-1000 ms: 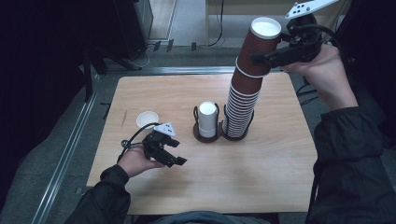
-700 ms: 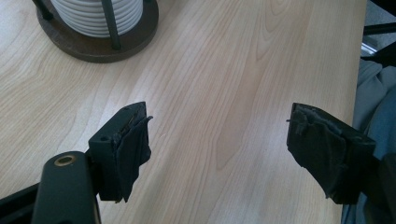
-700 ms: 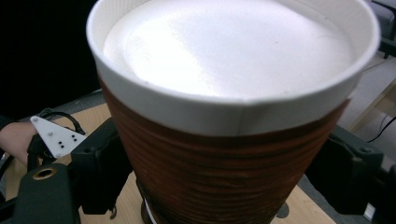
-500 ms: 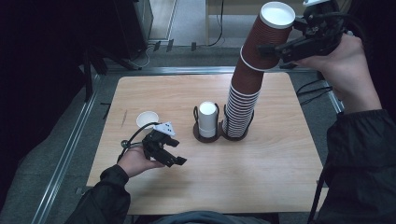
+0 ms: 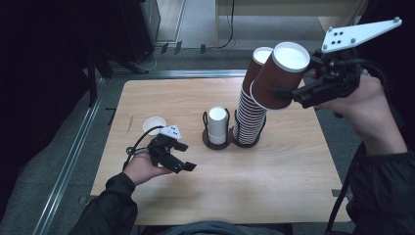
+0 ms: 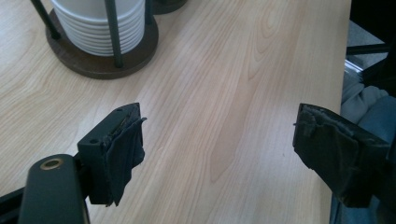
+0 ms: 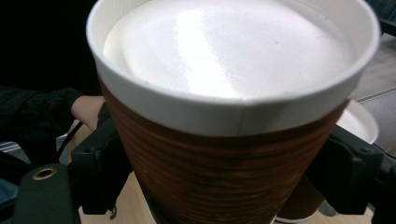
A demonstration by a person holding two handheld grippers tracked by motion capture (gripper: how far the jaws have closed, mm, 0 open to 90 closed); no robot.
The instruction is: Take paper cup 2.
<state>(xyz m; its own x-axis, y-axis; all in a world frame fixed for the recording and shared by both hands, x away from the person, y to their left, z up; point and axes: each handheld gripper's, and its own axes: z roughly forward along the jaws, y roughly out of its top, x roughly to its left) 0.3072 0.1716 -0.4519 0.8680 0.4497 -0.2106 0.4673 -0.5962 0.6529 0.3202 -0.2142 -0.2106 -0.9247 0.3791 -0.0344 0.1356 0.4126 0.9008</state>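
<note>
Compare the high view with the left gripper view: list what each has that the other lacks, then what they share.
High view alone: the right gripper shut on a brown cup lifted off the tall cup stack, a lone white cup by the left hand, and the floor beyond the table.

Left gripper view alone: the worn padding on the left gripper's fingers, spread wide with nothing between them, and the ridged rims of the white stack.

Both: the wooden table and the dark round holder with its white stack.

Bare table [image 5: 293,161] lies open on the right; two holders [image 5: 216,139] and tall cup stack [image 5: 250,115] block mid-table.
</note>
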